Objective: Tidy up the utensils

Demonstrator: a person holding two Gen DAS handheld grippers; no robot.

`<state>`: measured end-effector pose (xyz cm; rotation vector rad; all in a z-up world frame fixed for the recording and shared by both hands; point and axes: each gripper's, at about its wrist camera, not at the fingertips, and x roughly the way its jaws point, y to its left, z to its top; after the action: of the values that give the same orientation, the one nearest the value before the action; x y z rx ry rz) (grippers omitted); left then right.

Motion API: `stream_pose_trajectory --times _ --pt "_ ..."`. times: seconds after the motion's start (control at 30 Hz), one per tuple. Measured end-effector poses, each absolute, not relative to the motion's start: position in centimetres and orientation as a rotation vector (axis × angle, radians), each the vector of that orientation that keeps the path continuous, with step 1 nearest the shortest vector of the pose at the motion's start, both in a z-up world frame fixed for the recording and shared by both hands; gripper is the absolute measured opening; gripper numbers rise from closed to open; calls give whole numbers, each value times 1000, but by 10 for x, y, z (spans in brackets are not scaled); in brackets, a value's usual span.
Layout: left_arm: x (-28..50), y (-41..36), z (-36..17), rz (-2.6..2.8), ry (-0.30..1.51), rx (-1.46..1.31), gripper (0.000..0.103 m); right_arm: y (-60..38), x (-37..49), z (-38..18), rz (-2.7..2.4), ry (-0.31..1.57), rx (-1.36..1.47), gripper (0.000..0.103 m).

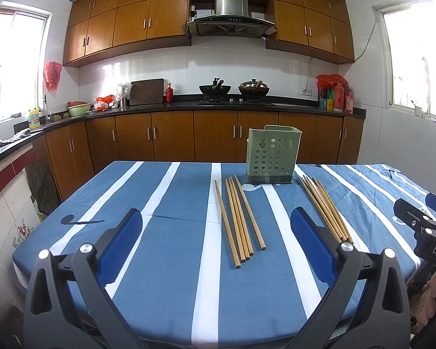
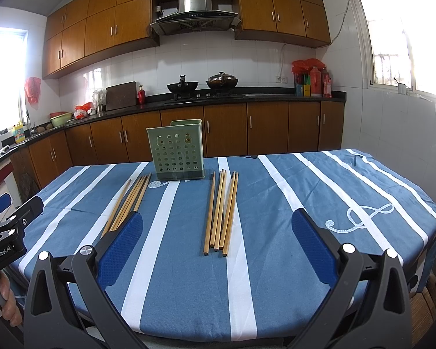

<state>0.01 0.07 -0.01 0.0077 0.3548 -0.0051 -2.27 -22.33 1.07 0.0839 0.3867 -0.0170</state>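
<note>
The left gripper point(image 1: 216, 226) hovers over the table with jaws spread wide, gripping nothing; the right gripper point(image 2: 218, 226) likewise. Between the left fingers lies the left bunch of chopsticks point(image 1: 239, 218); the right bunch of chopsticks point(image 2: 221, 212) lies between the right ones. Beyond both, the green perforated holder point(image 2: 175, 152) stands upright on the striped tablecloth point(image 2: 276, 203); its inside is hard to make out.
</note>
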Motion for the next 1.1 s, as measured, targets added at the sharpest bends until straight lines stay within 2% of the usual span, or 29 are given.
stream_pose_trajectory --times 1.1 --pt "0 0 0 -3 358 8 99 -224 -22 7 -16 391 86 101"
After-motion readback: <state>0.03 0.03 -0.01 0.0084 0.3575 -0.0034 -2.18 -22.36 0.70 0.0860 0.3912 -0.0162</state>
